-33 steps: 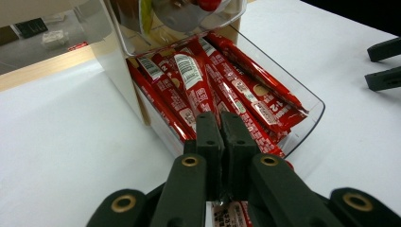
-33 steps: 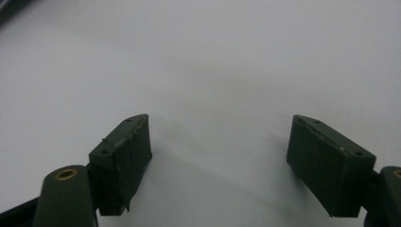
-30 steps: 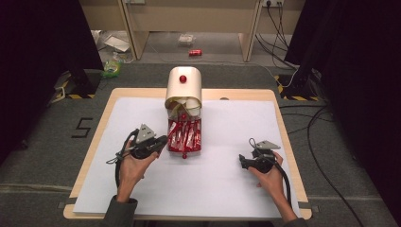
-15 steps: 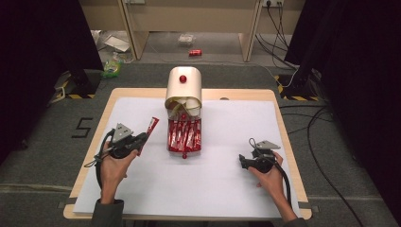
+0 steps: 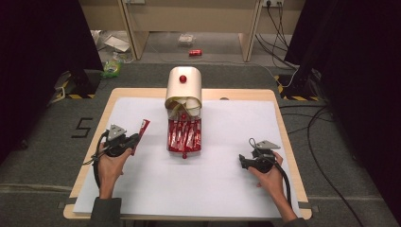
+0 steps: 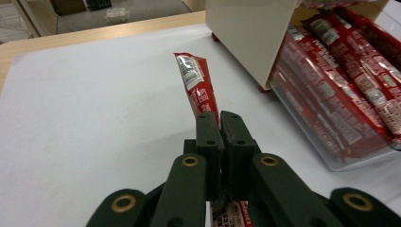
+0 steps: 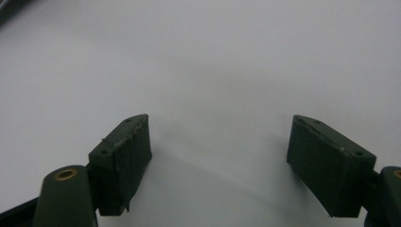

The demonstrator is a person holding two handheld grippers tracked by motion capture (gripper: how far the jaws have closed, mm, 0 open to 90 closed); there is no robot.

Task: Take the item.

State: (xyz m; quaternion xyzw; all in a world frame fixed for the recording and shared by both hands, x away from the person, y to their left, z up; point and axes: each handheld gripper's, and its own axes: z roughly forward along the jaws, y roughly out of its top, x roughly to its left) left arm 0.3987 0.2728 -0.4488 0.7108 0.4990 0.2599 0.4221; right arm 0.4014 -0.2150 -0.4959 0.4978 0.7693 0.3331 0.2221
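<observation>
Nearest the person, at the right of the table, the right gripper [image 5: 243, 162] is held low over the white sheet [image 5: 227, 189], well apart from everything else. In the right gripper view its jaws are seen spread wide, with nothing but bare sheet between them.

At the left, a little farther in, the left gripper [image 5: 135, 140] is gripped in the left hand [image 5: 109, 165]. Its jaws are pressed together on a red packet [image 6: 197, 87], which is clamped near its lower end. In the left gripper view the packet is seen rising from between the jaws, tilted, its printed upper end free in the air above the sheet. In the high view the packet [image 5: 141, 132] is pointed up and away from the person.

Beyond, near the middle of the table [image 5: 279, 111], a clear tray [image 5: 185, 150] is packed with more red packets [image 5: 184, 135] laid side by side. The tray is joined at its far end to a cream dispenser [image 5: 183, 87], on whose top a red knob [image 5: 182, 79] is set.
</observation>
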